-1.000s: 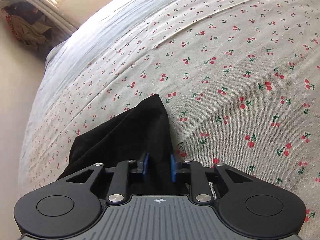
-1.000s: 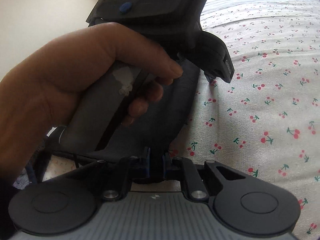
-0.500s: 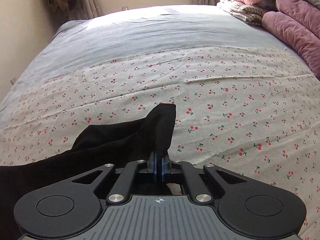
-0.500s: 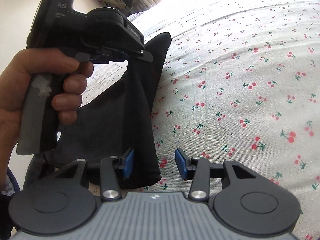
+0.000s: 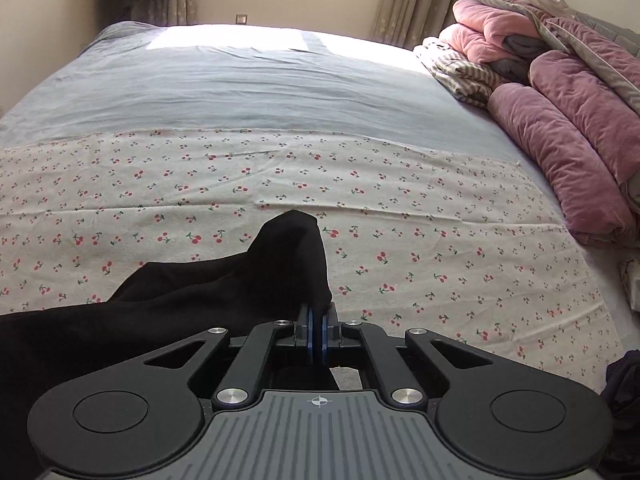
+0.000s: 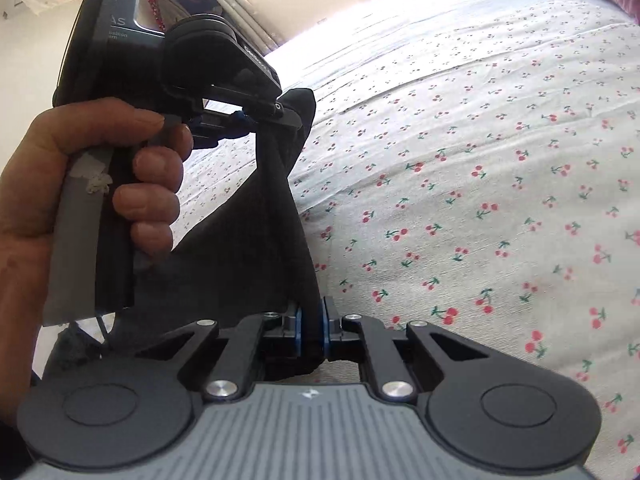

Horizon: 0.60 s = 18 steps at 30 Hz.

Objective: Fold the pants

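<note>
The black pants (image 5: 208,300) hang in the air over the bed. My left gripper (image 5: 317,334) is shut on an edge of the fabric, which pokes up past the blue pads and trails off to the lower left. My right gripper (image 6: 311,330) is shut on another part of the same edge of the pants (image 6: 280,248). In the right wrist view the left gripper (image 6: 244,118) sits up and to the left, held by a hand, with a taut strip of fabric running between the two grippers.
The bed has a white cherry-print cloth (image 5: 400,208) in front and a grey-blue sheet (image 5: 248,84) behind. Folded pink and purple blankets (image 5: 560,120) are piled at the right. Curtains and a wall stand at the back. A dark item (image 5: 624,392) lies at the lower right.
My right gripper opened half a second ago and has now closed on the pants edge again. The left gripper closed on the fabric and lifted, swinging to face across the bed.
</note>
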Motion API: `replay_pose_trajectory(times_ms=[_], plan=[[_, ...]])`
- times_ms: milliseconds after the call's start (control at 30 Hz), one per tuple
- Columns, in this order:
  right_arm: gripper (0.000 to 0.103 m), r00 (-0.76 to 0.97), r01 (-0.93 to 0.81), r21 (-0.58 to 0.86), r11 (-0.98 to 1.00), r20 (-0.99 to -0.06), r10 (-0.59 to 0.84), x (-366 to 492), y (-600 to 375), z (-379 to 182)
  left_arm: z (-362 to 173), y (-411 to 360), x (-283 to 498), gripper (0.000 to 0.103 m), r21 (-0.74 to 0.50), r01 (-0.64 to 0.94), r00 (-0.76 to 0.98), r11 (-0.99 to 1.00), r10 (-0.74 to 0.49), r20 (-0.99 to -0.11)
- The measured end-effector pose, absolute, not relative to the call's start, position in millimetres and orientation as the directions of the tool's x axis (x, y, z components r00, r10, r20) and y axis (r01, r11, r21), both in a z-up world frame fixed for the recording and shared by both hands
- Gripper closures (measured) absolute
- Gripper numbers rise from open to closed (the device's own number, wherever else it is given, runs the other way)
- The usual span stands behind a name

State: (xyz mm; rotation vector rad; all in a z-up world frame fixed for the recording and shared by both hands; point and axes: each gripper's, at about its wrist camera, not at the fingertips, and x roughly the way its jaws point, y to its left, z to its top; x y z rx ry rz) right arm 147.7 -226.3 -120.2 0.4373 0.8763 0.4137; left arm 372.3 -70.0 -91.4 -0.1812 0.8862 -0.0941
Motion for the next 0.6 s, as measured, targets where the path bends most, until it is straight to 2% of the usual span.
replay_pose_trajectory(times_ms=[133, 267, 400, 500, 600], plan=[[0.103, 0.628, -0.095, 0.515, 0.852, -0.633, 0.453, 145.4, -276.7, -103.5, -80.8, -106.8, 376.9, 0.101, -0.284, 0.050, 0.630, 0.957, -0.251, -0.734], [0.103, 0.676, -0.043, 0.454, 0.890, -0.643, 0.360, 137.3, -306.2, -94.7, -83.2, -136.8, 377.3, 0.101, -0.301, 0.109, 0.621, 0.947, -0.301, -0.724], [0.103, 0.676, -0.023, 0.415, 0.910, -0.664, 0.320, 137.5, -311.9, -101.5, -95.4, -122.2, 377.3, 0.101, -0.330, 0.144, 0.613, 0.933, -0.346, -0.710], [0.103, 0.709, -0.114, 0.392, 0.913, -0.612, 0.351, 131.5, -295.0, -95.6, -84.3, -91.6, 372.3, 0.101, -0.365, 0.192, 0.626, 0.911, -0.401, -0.669], [0.103, 0.750, -0.296, 0.366, 0.882, -0.482, 0.452, 111.6, -264.9, -73.3, -69.2, -51.3, 361.6, 0.101, -0.387, 0.226, 0.631, 0.894, -0.437, -0.641]])
